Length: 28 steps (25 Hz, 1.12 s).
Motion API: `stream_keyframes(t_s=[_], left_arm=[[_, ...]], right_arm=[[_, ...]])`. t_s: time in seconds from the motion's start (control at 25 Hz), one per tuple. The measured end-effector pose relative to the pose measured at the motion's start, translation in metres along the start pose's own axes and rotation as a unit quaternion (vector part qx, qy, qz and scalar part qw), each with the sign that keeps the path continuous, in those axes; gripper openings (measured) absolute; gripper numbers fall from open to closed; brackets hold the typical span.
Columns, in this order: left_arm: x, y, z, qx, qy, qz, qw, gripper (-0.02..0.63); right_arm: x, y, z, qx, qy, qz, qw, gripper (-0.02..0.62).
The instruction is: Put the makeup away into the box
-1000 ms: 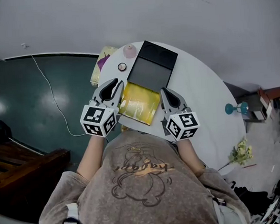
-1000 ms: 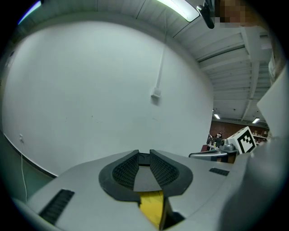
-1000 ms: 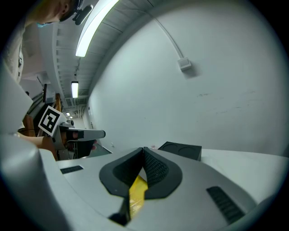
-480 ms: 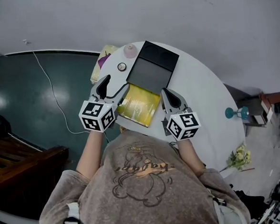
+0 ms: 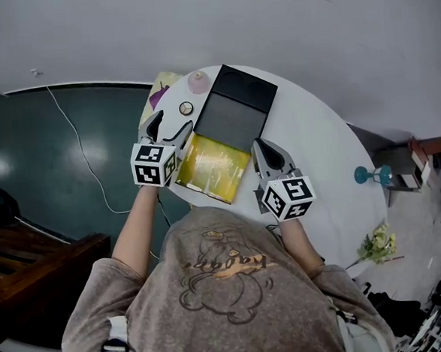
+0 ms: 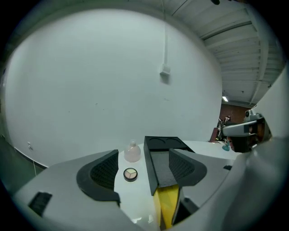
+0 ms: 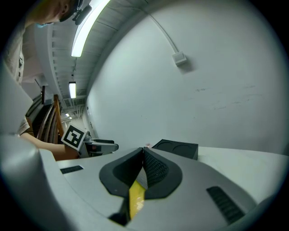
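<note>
Freed from the yellow panel [image 5: 212, 164], the left gripper [image 5: 166, 127] has slid outward over the white table [image 5: 318, 165], its jaws just swung wide and empty. Beyond the panel the black box [image 5: 235, 114] lies open, while the right gripper [image 5: 262, 147] pinches the panel's near edge. The compact [image 5: 186, 108] and the pink bottle [image 5: 197, 81] sit outside the box, so picking up the compact looks next.

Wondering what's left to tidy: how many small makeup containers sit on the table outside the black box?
2: a round eyeshadow compact left of the box, and a pale pink bottle just beyond it. Others may be hidden.
</note>
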<state>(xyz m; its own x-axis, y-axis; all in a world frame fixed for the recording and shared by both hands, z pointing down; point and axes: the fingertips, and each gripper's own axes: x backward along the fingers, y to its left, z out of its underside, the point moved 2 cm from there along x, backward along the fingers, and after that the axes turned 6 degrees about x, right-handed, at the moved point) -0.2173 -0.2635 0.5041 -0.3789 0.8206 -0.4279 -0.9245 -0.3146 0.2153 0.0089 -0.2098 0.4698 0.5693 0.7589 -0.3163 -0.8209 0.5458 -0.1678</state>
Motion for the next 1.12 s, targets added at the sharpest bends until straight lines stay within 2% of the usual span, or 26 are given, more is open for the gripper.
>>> stream_keyframes(t_s=[0.24,0.72,1.0,1.12], left_arm=[[-0.044,0.020,0.022,-0.017,0.046,-0.004,0.9988,0.350],[-0.110,0.045,0.070,-0.036,0.135,-0.002,0.9902,0.348],[-0.131,0.046,0.088,-0.069,0.162,-0.001,0.9843,0.341],[-0.136,0.047,0.092,-0.071,0.167,-0.003,0.9834,0.330]], right_arm=[[0.004,-0.009,0.004,-0.005,0.008,0.017,1.000,0.003],[0.014,-0.027,0.013,-0.021,0.018,0.057,0.998,0.003],[0.022,-0.034,0.021,-0.031,0.025,0.077,0.996,0.003],[0.024,-0.036,0.022,-0.033,0.025,0.083,0.996,0.003]])
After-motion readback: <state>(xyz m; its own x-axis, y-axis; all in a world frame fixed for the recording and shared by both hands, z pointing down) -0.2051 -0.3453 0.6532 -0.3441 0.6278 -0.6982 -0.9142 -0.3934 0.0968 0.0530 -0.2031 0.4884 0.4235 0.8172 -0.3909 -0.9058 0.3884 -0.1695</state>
